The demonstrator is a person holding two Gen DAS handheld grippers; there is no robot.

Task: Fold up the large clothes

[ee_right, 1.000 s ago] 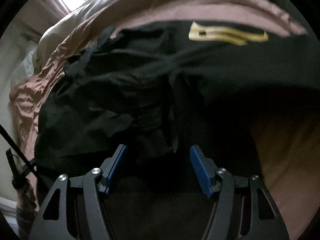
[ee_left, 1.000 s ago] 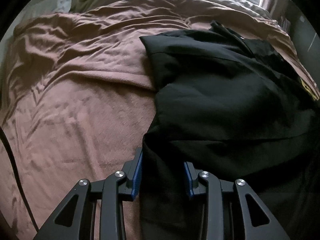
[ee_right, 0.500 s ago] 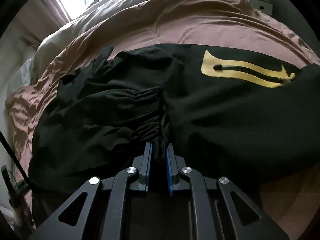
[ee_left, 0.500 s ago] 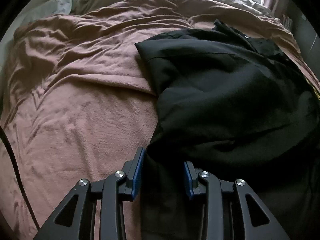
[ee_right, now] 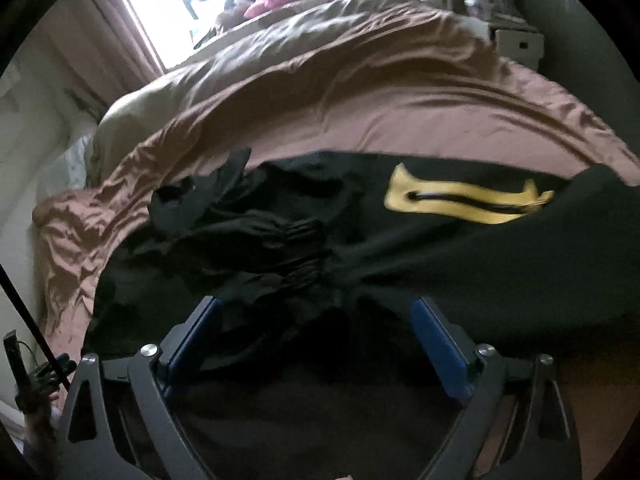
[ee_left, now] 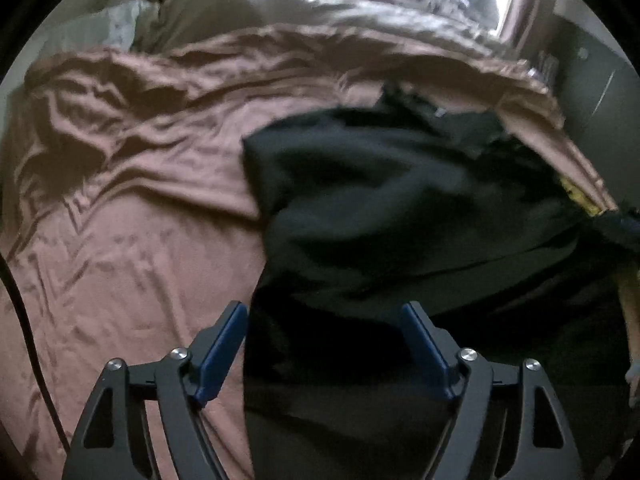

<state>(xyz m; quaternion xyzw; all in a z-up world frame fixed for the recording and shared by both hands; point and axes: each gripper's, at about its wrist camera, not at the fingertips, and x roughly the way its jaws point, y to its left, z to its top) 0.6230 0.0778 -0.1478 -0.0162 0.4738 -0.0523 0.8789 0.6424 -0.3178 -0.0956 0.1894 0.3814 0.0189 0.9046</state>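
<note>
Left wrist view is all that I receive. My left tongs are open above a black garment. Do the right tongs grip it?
Observer: No. The right tongs are open, and a bunched fold of the black garment lies loose between them.
Operator: I see a yellow scrap at my right edge. What is it?
Observer: A yellow patch with a dark zipper line, facing up on the garment.

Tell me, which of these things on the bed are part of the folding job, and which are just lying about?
Part of the job:
black garment with its yellow zip patch
left gripper, open
right gripper, open

Just lying about:
brown bedsheet
beige duvet
red item by the window
</note>
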